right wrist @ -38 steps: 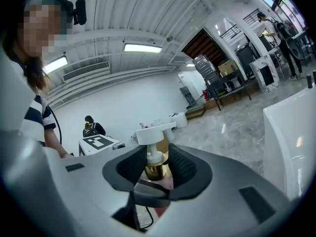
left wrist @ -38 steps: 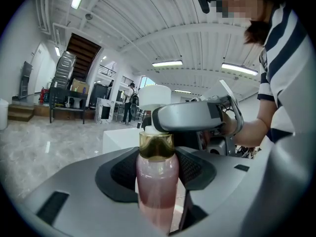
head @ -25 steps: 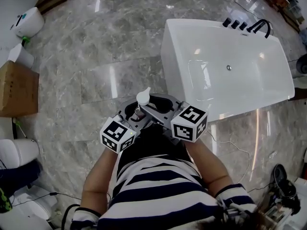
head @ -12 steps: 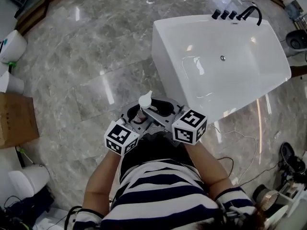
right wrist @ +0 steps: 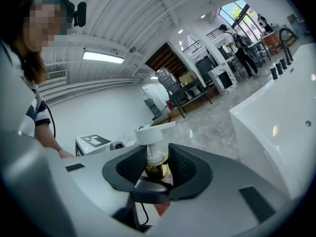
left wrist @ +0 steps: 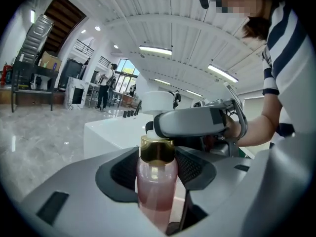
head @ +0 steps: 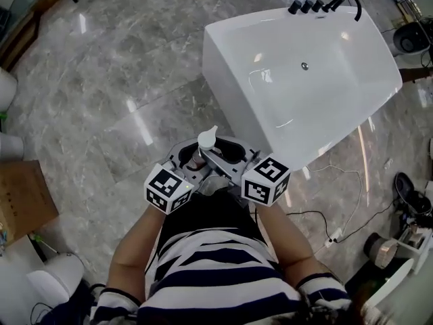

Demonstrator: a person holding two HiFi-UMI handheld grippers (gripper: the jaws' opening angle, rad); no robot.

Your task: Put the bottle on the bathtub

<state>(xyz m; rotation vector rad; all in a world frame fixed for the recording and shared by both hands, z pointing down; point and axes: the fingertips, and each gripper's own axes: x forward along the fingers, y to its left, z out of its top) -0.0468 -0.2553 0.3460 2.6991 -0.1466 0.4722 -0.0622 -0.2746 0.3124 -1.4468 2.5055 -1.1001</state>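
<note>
The shiny grey stone floor (head: 101, 100) spreads out all around. A big white bathtub (head: 230, 80) stands ahead of the grippers and off to the right. Its near wall is close to the right gripper (right wrist: 157, 164), and a strip of bare floor shows between them. A person in a striped top (head: 216, 269) holds both grippers out in front, close together and pointing toward each other.

Well away to the left of the left gripper (left wrist: 158, 167), a brown cardboard box (head: 24, 198) lies on the floor. To the right of the right gripper, a cable with a white plug (head: 330, 235) trails over the floor. Black taps (head: 308, 7) sit at the end of the bathtub farthest from the grippers.

The bottle (left wrist: 157, 191) is up in the air between the two grippers, not on the bathtub. It is pink, with a gold collar and a white pump on top, and it stands upright. The left gripper's jaws are closed on its pink body. The right gripper's jaws squeeze the gold collar, just under the pump.
</note>
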